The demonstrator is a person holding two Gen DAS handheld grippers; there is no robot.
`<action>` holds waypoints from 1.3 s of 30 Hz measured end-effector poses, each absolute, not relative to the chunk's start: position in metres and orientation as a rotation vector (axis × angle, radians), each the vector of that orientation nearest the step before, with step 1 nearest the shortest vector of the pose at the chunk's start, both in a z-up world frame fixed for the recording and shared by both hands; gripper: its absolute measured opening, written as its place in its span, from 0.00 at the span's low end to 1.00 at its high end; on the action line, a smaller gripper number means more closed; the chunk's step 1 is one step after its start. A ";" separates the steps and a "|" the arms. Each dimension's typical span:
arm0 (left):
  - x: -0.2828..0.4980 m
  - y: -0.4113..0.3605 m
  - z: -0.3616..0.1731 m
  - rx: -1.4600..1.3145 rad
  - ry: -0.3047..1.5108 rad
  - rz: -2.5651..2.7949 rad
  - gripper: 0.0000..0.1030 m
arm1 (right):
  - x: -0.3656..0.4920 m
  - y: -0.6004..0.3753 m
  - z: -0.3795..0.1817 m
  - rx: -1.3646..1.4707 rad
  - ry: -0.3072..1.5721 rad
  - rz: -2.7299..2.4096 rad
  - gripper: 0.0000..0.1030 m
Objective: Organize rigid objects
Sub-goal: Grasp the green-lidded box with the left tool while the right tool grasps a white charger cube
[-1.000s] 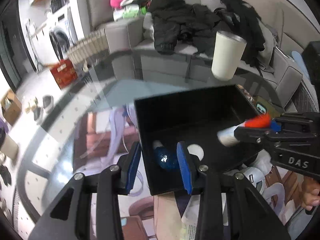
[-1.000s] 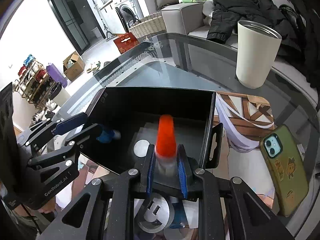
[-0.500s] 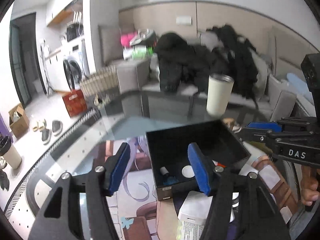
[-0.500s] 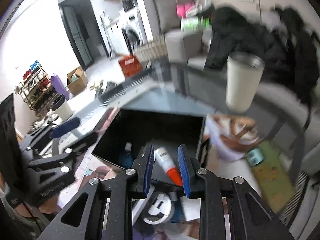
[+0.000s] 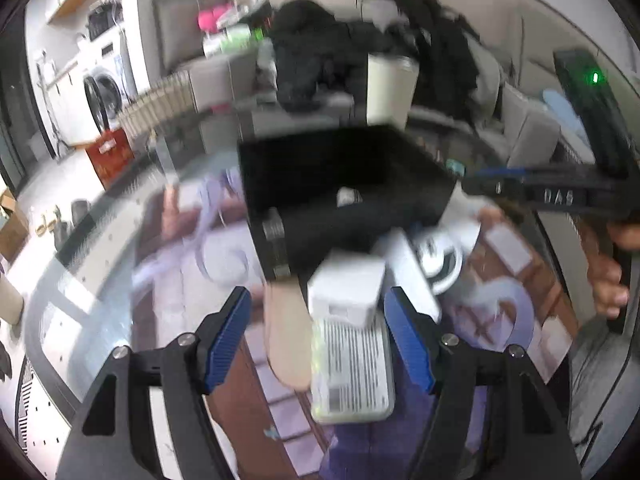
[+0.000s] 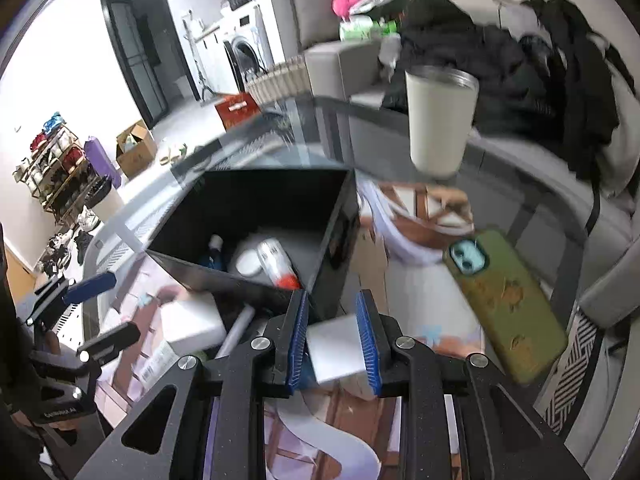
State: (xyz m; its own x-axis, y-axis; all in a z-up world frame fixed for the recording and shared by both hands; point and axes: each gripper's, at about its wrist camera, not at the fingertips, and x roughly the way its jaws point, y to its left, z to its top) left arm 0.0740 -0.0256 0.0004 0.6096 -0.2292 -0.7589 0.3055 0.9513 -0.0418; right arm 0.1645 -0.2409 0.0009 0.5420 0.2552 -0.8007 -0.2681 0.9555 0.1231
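Note:
A black open box (image 5: 344,184) (image 6: 256,208) stands on the glass table. Inside it lie a white tube with a red cap (image 6: 278,266), a blue bottle (image 6: 212,258) and a white disc (image 6: 248,262). My left gripper (image 5: 318,338) is open above a white cube (image 5: 346,292) lying on a white labelled pack (image 5: 352,364), in front of the box. My right gripper (image 6: 332,342) is open with a white block (image 6: 336,346) between its pads; whether they touch it is unclear.
A cream tumbler (image 6: 440,118) stands behind the box. A phone in a green case (image 6: 508,300) lies at the right. A beige spatula-like piece (image 5: 288,332), a white round object (image 5: 438,256) and a white rod (image 6: 236,330) lie near the box.
The right gripper let go of the red-capped tube, which now lies in the box, and drew back. Both grippers pulled back toward the items in front of the box. The left opened wider.

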 end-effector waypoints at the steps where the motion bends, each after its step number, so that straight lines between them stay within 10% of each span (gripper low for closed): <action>1: 0.075 -0.029 -0.007 0.097 0.897 -0.317 0.68 | 0.165 -0.241 -0.003 -0.019 0.957 0.309 0.25; 13: 0.077 -0.046 -0.040 0.121 1.025 -0.343 0.69 | 0.174 -0.240 -0.046 0.020 1.096 0.342 0.44; 39: 0.073 -0.039 -0.047 0.153 1.054 -0.335 0.71 | 0.128 -0.212 -0.056 0.022 1.140 0.431 0.42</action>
State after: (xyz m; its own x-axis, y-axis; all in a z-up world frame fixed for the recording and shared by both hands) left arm 0.0734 -0.0391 -0.0471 0.4495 -0.1969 -0.8713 0.3417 0.9391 -0.0360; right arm 0.1278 -0.2118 -0.0562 0.3450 0.3427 -0.8738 -0.3209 0.9179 0.2333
